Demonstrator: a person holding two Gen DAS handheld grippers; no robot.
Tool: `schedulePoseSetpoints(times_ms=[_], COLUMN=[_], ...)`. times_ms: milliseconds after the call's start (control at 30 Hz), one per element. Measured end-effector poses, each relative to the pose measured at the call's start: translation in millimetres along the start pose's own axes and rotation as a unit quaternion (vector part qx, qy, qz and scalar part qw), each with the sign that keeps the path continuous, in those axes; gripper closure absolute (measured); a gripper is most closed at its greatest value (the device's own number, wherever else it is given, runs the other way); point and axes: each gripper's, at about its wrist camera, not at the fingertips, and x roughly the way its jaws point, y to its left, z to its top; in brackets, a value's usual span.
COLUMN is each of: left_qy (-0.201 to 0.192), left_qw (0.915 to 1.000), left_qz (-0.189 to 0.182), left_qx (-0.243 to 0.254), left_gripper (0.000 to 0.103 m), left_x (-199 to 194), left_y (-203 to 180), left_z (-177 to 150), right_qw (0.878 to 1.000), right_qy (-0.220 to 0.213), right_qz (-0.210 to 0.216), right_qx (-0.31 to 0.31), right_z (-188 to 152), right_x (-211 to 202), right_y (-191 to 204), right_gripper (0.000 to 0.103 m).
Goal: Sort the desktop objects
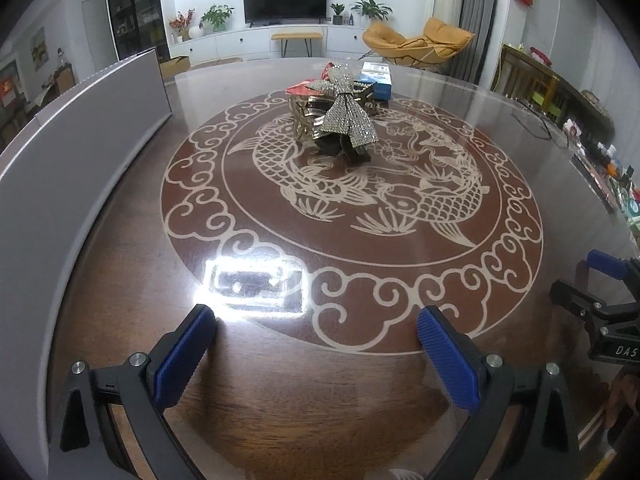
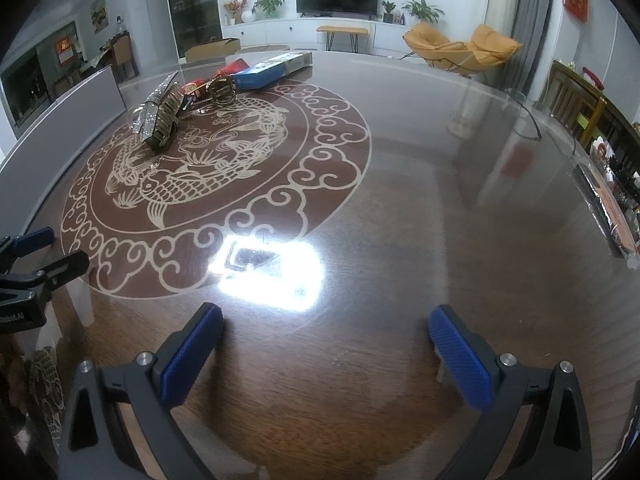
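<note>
Rhinestone bow hair clip (image 1: 350,114) leaning on a gold openwork holder (image 1: 310,120) at table (image 1: 280,400) centre, blue box (image 1: 376,80) behind (red packet beside), well ahead of left gripper (image 1: 316,344), right gripper (image 2: 326,344), both spread apart, empty.

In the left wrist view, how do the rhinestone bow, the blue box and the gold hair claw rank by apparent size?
1. rhinestone bow, nearest the camera, so unsure.
2. gold hair claw, partly hidden by the bow.
3. blue box, farthest and partly hidden; it may really be bigger.
</note>
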Motion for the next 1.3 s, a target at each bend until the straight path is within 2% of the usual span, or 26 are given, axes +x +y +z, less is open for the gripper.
schedulePoseSetpoints(times_ms=[1300], left_qy=[0.003], left_qw=[1.0], left_qz=[0.003], left_qx=[0.006], left_gripper=[0.0], left_x=[4.1], left_y=[-1.3], left_z=[0.1], right_qw=[1.0], right_qy=[0.001], right_qz=[0.001], right_qx=[0.003], right_z=[0.2], right_x=[-1.0], right_y=[-1.0], right_gripper=[0.0])
